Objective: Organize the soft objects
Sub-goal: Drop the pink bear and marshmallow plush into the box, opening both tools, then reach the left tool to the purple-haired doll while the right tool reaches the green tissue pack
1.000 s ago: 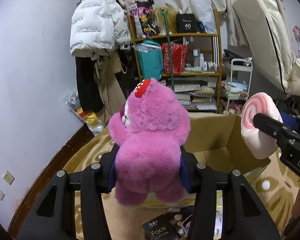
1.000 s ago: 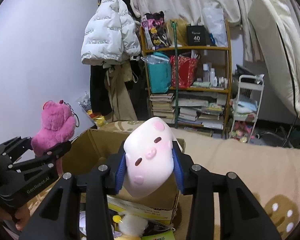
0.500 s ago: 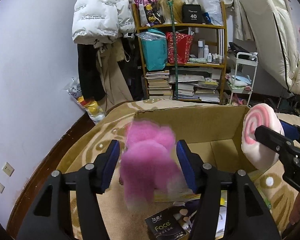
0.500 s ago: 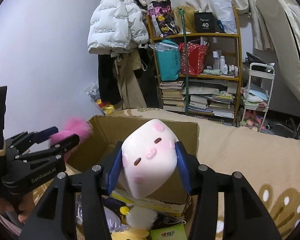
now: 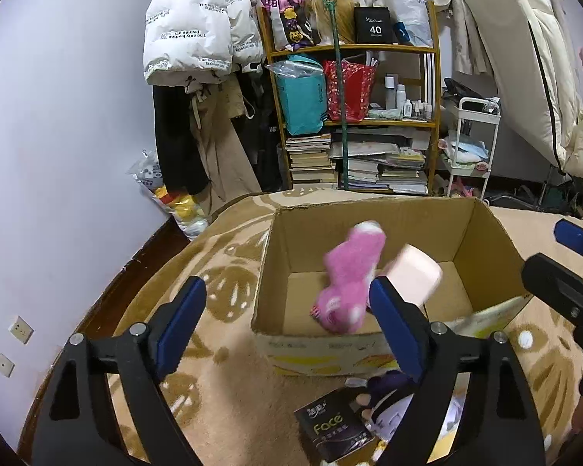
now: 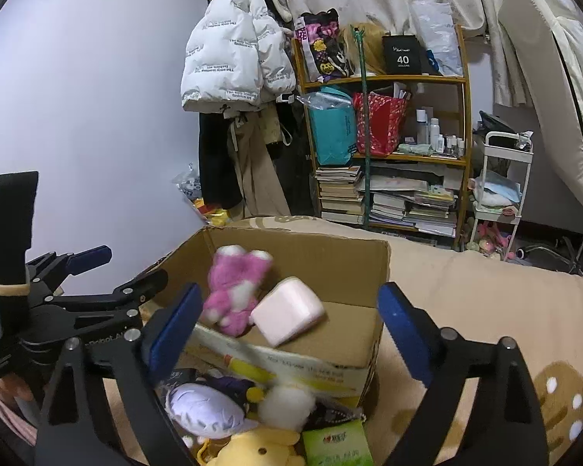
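A pink plush bear (image 5: 349, 275) (image 6: 235, 287) and a pale pink block-shaped plush (image 5: 412, 273) (image 6: 287, 312) are inside the open cardboard box (image 5: 373, 213) (image 6: 303, 239), both blurred. My left gripper (image 5: 287, 306) is open and empty in front of the box. My right gripper (image 6: 287, 318) is open and empty above the box's near side. The left gripper also shows in the right wrist view (image 6: 109, 275), and the right gripper's fingers (image 5: 555, 279) show in the left wrist view.
Loose soft toys lie in front of the box: a white and purple plush (image 6: 206, 409), a yellow plush (image 6: 252, 446), a green packet (image 6: 336, 446), a black "Face" packet (image 5: 330, 429). A brown patterned blanket (image 5: 221, 272) covers the surface. A bookshelf (image 5: 353, 116) stands behind.
Both grippers opened. The pink bear left my left gripper and the pale pink plush left my right gripper; both dropped into the box.
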`<state>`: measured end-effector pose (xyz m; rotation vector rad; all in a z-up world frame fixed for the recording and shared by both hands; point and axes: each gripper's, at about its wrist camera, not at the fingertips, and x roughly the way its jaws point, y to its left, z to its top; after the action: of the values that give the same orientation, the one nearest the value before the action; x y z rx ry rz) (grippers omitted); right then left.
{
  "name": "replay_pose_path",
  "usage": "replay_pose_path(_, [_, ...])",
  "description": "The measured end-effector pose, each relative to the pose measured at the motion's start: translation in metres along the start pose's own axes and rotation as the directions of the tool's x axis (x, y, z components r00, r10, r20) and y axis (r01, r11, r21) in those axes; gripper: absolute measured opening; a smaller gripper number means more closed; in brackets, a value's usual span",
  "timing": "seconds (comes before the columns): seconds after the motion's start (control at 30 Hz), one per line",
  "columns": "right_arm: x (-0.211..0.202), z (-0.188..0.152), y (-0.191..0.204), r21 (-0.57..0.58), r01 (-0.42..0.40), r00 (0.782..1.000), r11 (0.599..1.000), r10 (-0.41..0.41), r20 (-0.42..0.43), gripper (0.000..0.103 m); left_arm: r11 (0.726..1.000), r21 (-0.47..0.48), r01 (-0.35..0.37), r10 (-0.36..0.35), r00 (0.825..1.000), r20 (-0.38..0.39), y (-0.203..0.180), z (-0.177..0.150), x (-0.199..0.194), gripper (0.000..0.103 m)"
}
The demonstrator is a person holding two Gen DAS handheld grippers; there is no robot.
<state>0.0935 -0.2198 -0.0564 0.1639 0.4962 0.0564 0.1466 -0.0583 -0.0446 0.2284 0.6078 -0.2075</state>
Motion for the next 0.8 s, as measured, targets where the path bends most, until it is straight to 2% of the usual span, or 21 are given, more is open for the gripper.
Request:
replay_pose_path(0.07, [-0.005,-0.001,0.003,-0.008,0.009,1.000,1.000,-0.009,0.002,0.103,1.000,0.000,0.000,0.000,1.000,-0.006,0.000,-0.002,-0.003,0.090])
replay_pose_path(0.2, [-0.018,-0.003,0.008,-0.019,0.021,1.000,1.000,-0.021,0.006,0.103,1.000,0.004,0.005,-0.005,1.000,-0.007,0.001,-0.005,-0.014,0.093])
replay_pose_path(0.63, [-0.056,-0.010,0.005,0.029,0.061,0.998,0.998,-0.061,0.002,0.103,1.000,-0.020,0.004,-0.006,0.997,-0.078,0.004,-0.020,-0.044,0.094])
replay_pose_path(0.8, [-0.065,-0.012,0.007,0.024,0.081,0.997,0.996,-0.080,-0.012,0.103,0.999,-0.044,-0.030,0.025,0.995,-0.093,0.011,-0.022,-0.051,0.094])
